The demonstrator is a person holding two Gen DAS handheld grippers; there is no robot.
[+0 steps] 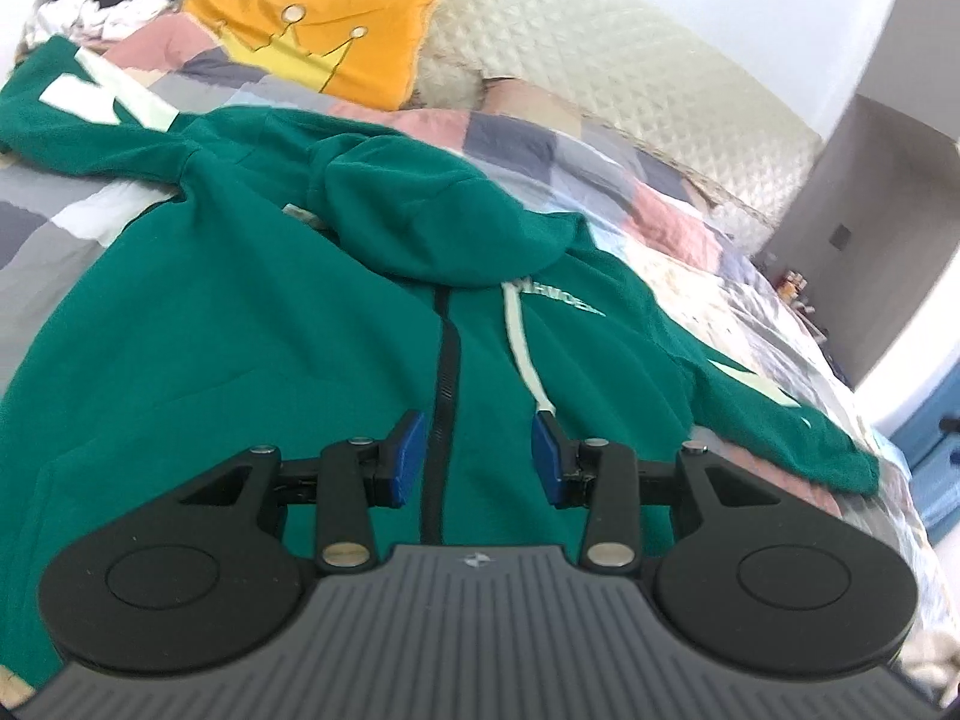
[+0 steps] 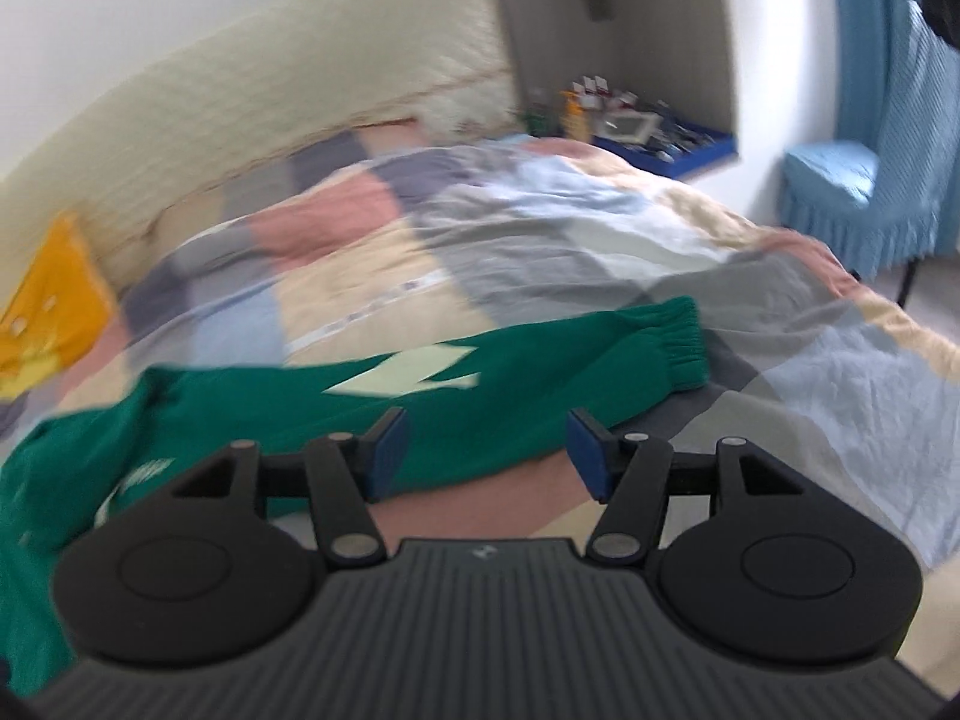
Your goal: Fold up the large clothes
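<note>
A large green zip hoodie (image 1: 252, 324) lies front up on the patchwork bed, its hood (image 1: 420, 210) folded down over the chest and a white drawstring (image 1: 525, 354) trailing beside the black zip. My left gripper (image 1: 479, 456) hovers above the zip near the lower front, open, with nothing between its blue pads. In the right wrist view the hoodie's sleeve (image 2: 480, 372), with a white patch and a ribbed cuff (image 2: 672, 342), stretches out to the right across the bed. My right gripper (image 2: 486, 450) hangs above that sleeve, open and holding nothing.
The patchwork quilt (image 2: 540, 228) covers the bed. An orange crown cushion (image 1: 324, 42) and a cream padded headboard (image 1: 570, 60) stand at the far end. A heap of clothes (image 1: 102, 0) lies at far left. A blue-covered chair (image 2: 840, 180) and a cluttered wall niche (image 2: 630, 114) sit right of the bed.
</note>
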